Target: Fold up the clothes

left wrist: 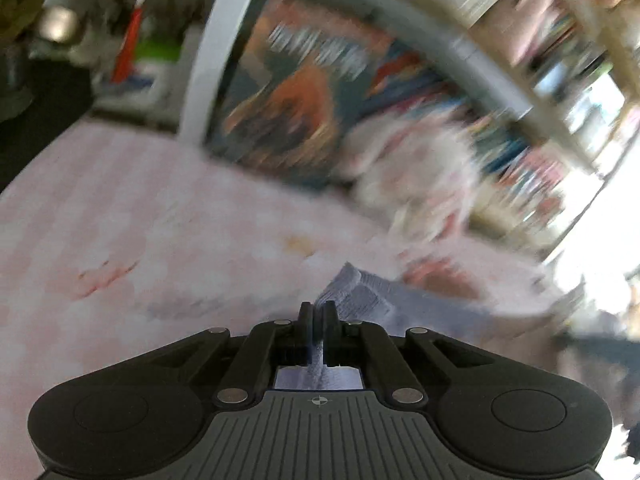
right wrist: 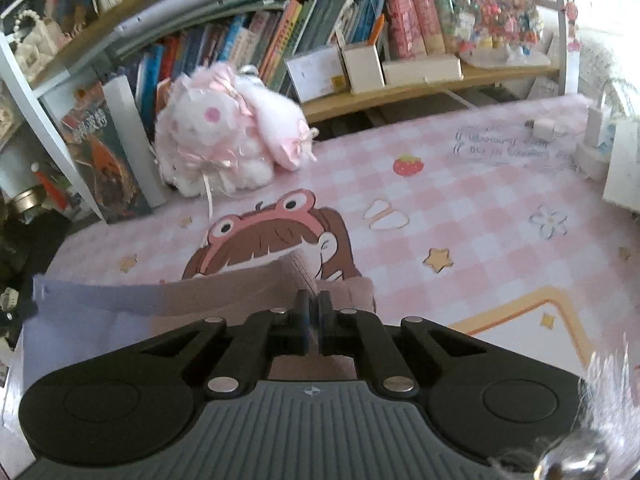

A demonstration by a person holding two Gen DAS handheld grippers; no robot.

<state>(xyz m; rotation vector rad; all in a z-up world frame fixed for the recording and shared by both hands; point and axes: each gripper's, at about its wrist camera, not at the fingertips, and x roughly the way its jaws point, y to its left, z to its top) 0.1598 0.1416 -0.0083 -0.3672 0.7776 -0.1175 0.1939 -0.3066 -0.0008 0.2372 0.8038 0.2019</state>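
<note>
A pale lilac-to-mauve knitted garment [right wrist: 120, 308] lies on the pink checked desk mat [right wrist: 460, 208]. My right gripper [right wrist: 314, 300] is shut on its ribbed edge [right wrist: 304, 268], and the cloth runs off to the left from the jaws. In the left wrist view, which is badly blurred, my left gripper [left wrist: 318, 310] is shut on a corner of the same lilac garment [left wrist: 360, 292], and the cloth trails away to the right [left wrist: 440, 308]. Cloth also shows under the jaws of each gripper.
A white and pink plush toy [right wrist: 228, 136] sits at the back of the mat against a bookshelf [right wrist: 280, 40]. A white charger [right wrist: 542, 128] and white boxes [right wrist: 620, 168] stand at the right. A cartoon frog-hat figure [right wrist: 272, 236] is printed on the mat.
</note>
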